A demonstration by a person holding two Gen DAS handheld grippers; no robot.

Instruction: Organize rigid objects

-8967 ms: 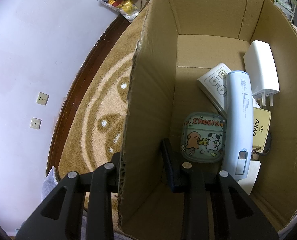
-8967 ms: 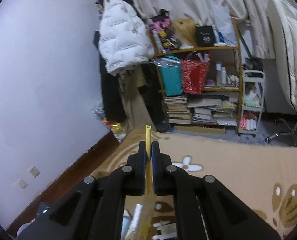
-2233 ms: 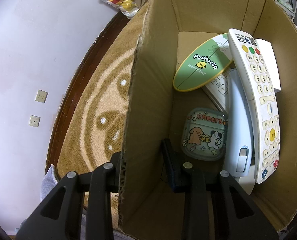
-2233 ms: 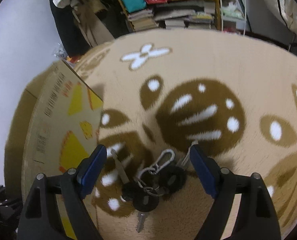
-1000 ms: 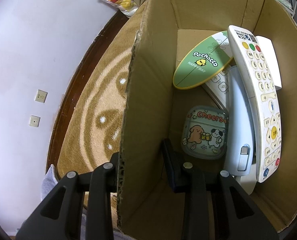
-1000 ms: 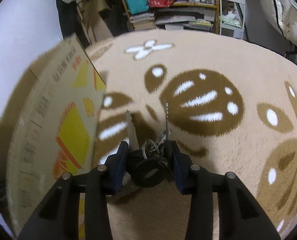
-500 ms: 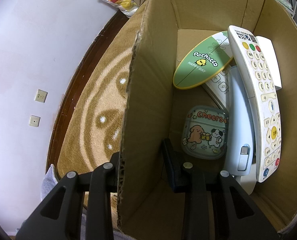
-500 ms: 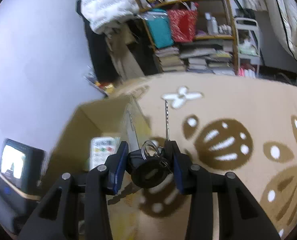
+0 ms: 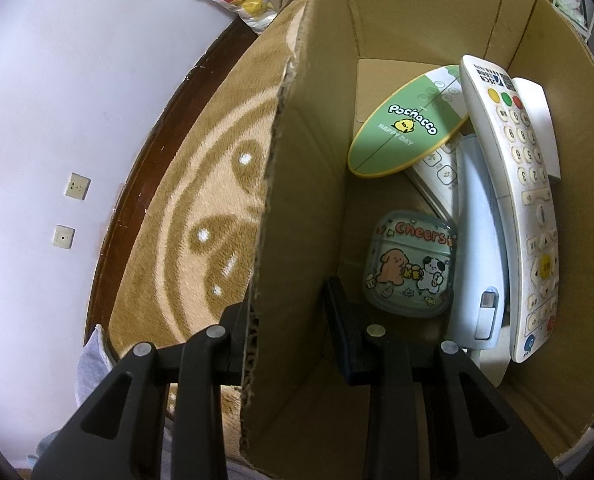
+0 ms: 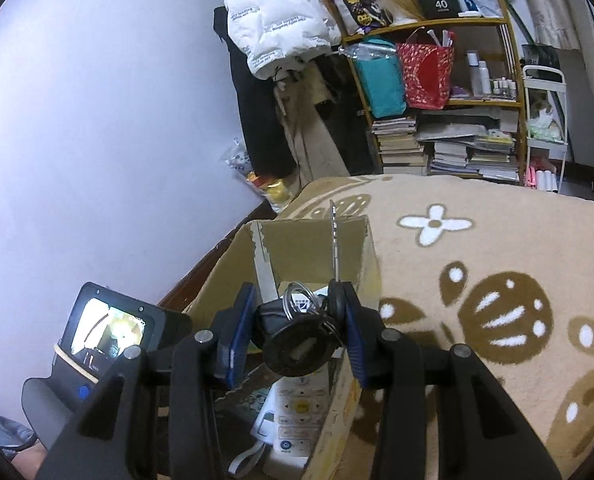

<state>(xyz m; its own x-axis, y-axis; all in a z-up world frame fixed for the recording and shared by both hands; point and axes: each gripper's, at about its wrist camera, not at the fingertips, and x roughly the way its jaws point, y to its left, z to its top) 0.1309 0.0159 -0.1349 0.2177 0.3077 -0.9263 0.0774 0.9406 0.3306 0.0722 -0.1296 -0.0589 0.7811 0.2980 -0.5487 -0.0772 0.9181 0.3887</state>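
Item, lower left of the left wrist view: my left gripper (image 9: 285,320) is clamping the near wall of the cardboard box (image 9: 305,184), steadying it on the rug (image 10: 497,248). Item, lower centre of the right wrist view: my right gripper (image 10: 297,332) is pinching the bunch of keys (image 10: 297,340), hanging above the box opening. Handling: I am judging it best to bring the keys over the bare floor left of the white remote (image 9: 513,200) before loosening, so the blades miss the rim.

Cardboard box (image 9: 309,184) open at top. Right half of floor stacked: white remote (image 9: 513,200), pale blue device (image 9: 479,240), green oval card (image 9: 409,124). Left gripper (image 9: 285,316) straddles near wall. Cartoon case (image 9: 411,264) beside bare floor strip along left wall.
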